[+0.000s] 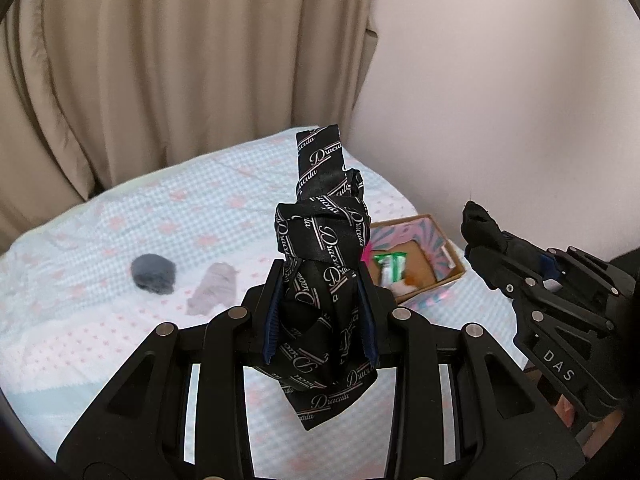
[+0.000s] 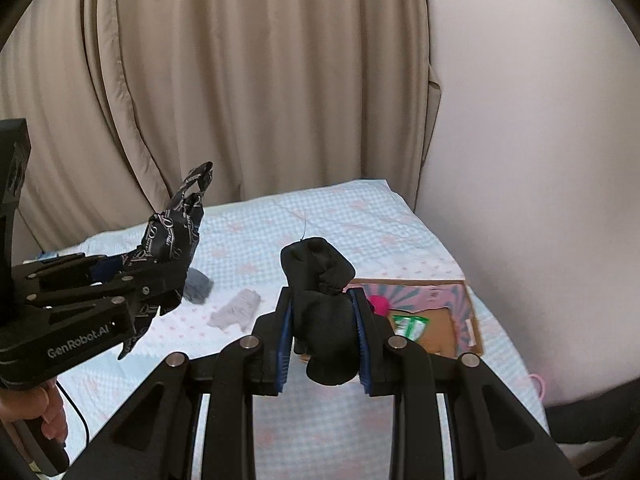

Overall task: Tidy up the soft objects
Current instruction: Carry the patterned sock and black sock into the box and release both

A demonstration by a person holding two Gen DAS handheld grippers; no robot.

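Observation:
My left gripper (image 1: 322, 280) is shut on a black necktie (image 1: 320, 236) with white script lettering, bunched and held above the bed; the tie also shows in the right wrist view (image 2: 172, 236). My right gripper (image 2: 323, 300) is shut on a rolled black sock (image 2: 320, 280), also held in the air; the sock shows at the right in the left wrist view (image 1: 478, 226). An open cardboard box (image 1: 448, 276) with a pink patterned lining sits on the bed at the right, also in the right wrist view (image 2: 468, 312). It holds a green-and-white packet (image 2: 410, 326) and a pink item (image 2: 380, 304).
A dark grey sock ball (image 1: 154, 274) and a light grey folded cloth (image 1: 212, 288) lie on the light blue bedspread (image 1: 80, 320). Beige curtains (image 1: 180, 60) hang behind the bed and a white wall (image 1: 500, 100) stands at the right. A cable (image 2: 76, 408) trails at the left.

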